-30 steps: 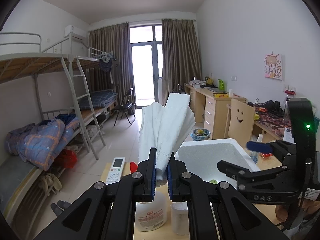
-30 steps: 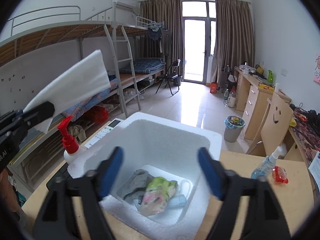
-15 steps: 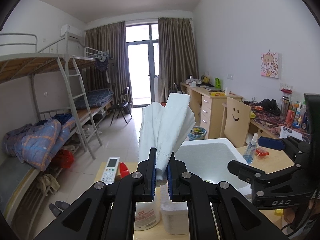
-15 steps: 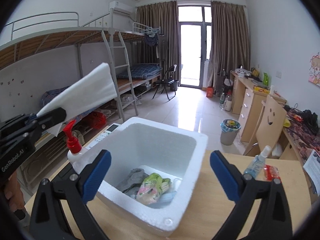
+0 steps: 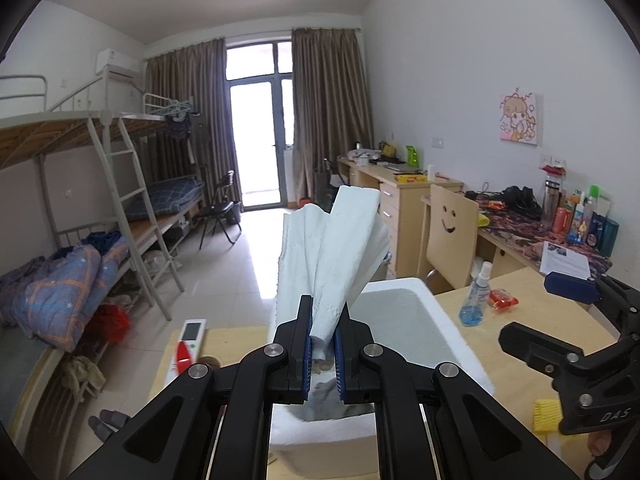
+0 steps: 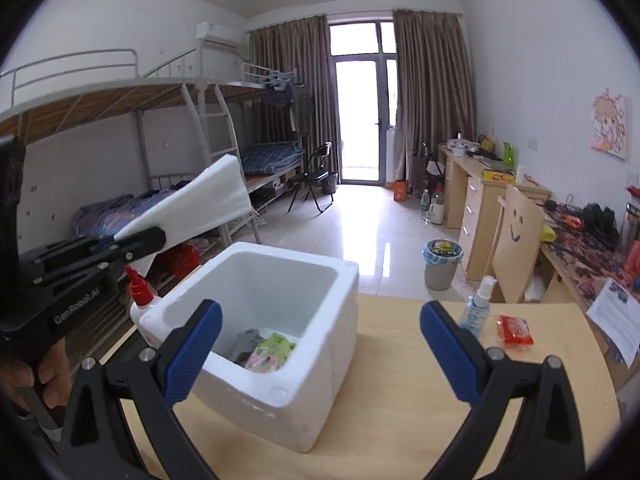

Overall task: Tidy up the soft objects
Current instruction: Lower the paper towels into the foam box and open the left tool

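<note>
You are in a dorm room with bunk beds [image 6: 168, 128] on the left, desks [image 5: 404, 196] along the right wall and a curtained glass door [image 6: 362, 120] at the far end. In front of you a light wooden tabletop [image 6: 400, 380] carries a white foam box [image 6: 280, 320]. Inside the box lie a grey cloth [image 6: 246, 342] and a green-and-pink soft bundle [image 6: 270, 354], touching each other. Your left gripper [image 5: 322, 344] is clamped tight on a folded white cloth [image 5: 336, 248], which stands up from the pads and fans out above the near left side of the box. Your right gripper [image 6: 320, 344] stands wide with nothing between its blue pads [image 6: 192, 348], just above the near side of the box. A white bottle with a red nozzle [image 6: 140, 300] stands against the box's left wall. To the right of the box, a small blue spray bottle [image 6: 476, 306] and a red packet [image 6: 514, 330] sit beside each other.
</note>
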Motion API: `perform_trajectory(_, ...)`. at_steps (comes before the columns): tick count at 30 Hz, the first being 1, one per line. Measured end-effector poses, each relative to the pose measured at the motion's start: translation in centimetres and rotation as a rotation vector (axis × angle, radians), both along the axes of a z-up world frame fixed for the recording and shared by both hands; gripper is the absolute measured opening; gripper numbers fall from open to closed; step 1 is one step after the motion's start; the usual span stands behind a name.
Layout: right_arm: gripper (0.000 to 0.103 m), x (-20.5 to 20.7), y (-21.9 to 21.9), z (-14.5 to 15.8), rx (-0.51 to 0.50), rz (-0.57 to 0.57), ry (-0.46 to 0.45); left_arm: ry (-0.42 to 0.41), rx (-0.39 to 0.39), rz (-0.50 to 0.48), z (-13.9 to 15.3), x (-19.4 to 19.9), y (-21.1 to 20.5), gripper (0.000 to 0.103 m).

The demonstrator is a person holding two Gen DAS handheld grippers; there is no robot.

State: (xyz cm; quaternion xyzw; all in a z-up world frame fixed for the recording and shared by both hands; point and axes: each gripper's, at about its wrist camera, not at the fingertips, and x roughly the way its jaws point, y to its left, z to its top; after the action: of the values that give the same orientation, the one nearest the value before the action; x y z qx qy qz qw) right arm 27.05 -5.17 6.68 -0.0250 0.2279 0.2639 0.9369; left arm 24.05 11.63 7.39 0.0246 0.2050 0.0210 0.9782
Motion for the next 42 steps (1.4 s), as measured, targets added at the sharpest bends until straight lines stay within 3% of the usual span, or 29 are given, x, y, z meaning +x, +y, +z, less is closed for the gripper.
perform_trajectory(14, 0.101, -0.9, -3.6, -0.2, 0.026, -0.086, -0.003, 0.029, -0.011, -0.045, -0.4, 1.7, -1.7, 0.009)
perform_trajectory(38, 0.101, -1.6, -4.5, -0.9, 0.069, -0.116, 0.015, 0.091, -0.012, -0.027, -2.5, 3.8, -1.6, 0.01)
perform_trajectory(40, 0.101, -1.8, -4.5, -0.9, 0.068, -0.117, 0.015, 0.099, -0.021, -0.023, -2.6, 4.0, -1.4, 0.014)
perform_trajectory(42, 0.101, -1.8, -4.5, -0.8, 0.07, -0.119, 0.014, 0.105, -0.022, -0.028, -2.5, 4.0, -1.4, 0.026)
